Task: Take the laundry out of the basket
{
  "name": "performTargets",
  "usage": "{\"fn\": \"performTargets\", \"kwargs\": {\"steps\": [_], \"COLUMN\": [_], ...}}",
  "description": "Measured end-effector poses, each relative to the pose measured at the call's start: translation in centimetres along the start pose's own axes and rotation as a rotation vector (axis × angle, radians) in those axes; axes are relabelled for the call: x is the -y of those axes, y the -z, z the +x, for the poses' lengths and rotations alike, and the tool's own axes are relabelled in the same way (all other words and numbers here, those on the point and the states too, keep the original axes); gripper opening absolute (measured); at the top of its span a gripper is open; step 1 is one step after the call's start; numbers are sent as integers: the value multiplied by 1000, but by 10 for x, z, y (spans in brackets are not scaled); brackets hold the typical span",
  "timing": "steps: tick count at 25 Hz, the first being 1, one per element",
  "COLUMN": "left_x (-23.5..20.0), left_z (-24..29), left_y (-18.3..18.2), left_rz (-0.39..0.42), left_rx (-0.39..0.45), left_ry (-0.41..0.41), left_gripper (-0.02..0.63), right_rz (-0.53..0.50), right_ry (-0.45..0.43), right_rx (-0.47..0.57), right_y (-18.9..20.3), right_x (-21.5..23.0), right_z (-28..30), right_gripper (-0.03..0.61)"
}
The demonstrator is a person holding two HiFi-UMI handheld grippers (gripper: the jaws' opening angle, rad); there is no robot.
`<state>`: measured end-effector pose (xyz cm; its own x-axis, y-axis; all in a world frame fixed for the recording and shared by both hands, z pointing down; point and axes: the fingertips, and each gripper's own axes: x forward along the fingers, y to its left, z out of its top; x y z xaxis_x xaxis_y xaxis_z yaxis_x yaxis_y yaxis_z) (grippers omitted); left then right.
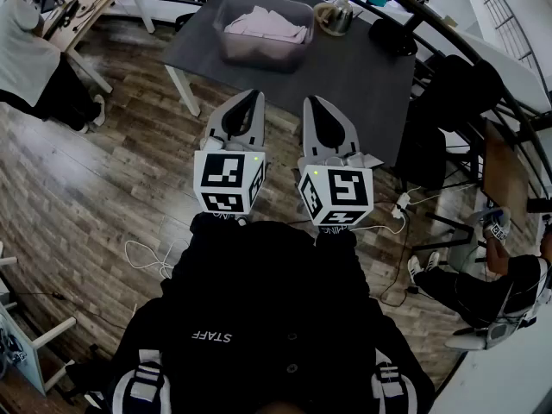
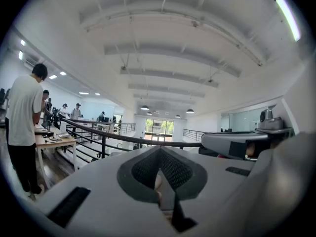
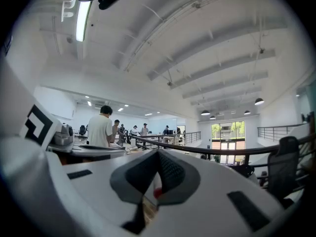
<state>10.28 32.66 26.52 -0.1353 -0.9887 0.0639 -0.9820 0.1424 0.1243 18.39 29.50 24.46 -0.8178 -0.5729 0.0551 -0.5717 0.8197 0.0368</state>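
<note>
A clear plastic basket (image 1: 226, 48) stands at the far left of a dark table (image 1: 362, 80). Pale pink laundry (image 1: 267, 24) lies folded inside it. Both grippers are held close to my chest, short of the table's near edge and pointing up toward it. The left gripper (image 1: 251, 94) is shut with nothing in it, and its closed tip shows as (image 2: 159, 151) against the ceiling. Beside it the right gripper (image 1: 312, 101) is also shut and empty, its tip (image 3: 158, 154) aimed at the far railing. The basket appears in neither gripper view.
A metal kettle (image 1: 335, 15) and a dark round object (image 1: 392, 37) sit behind the basket. A curved black railing (image 1: 483, 67) runs past the table's right side. A person (image 1: 26, 59) stands at a desk on the left, another (image 1: 496, 287) sits lower right. Cables (image 1: 147, 253) lie on the wood floor.
</note>
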Motion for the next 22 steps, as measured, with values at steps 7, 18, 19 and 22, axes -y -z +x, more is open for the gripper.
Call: {"fn": "performTargets", "kwargs": {"steps": [7, 18, 19, 22], "left_x": [-11, -55, -59, -72], "left_z": [1, -8, -8, -7], "left_y": [7, 34, 37, 47], "left_rz": [-4, -52, -59, -76], "left_rx": [-7, -54, -59, -77], "left_ry": [9, 25, 27, 25], "left_gripper": [0, 0, 0, 0], "right_rz": [31, 72, 74, 77], "right_ry": [-4, 25, 29, 37], "right_rx": [-8, -31, -36, -54], "right_y": [10, 32, 34, 44], "right_x": [-7, -31, -33, -39], "right_z": [9, 30, 32, 40], "right_gripper": [10, 11, 10, 10]}}
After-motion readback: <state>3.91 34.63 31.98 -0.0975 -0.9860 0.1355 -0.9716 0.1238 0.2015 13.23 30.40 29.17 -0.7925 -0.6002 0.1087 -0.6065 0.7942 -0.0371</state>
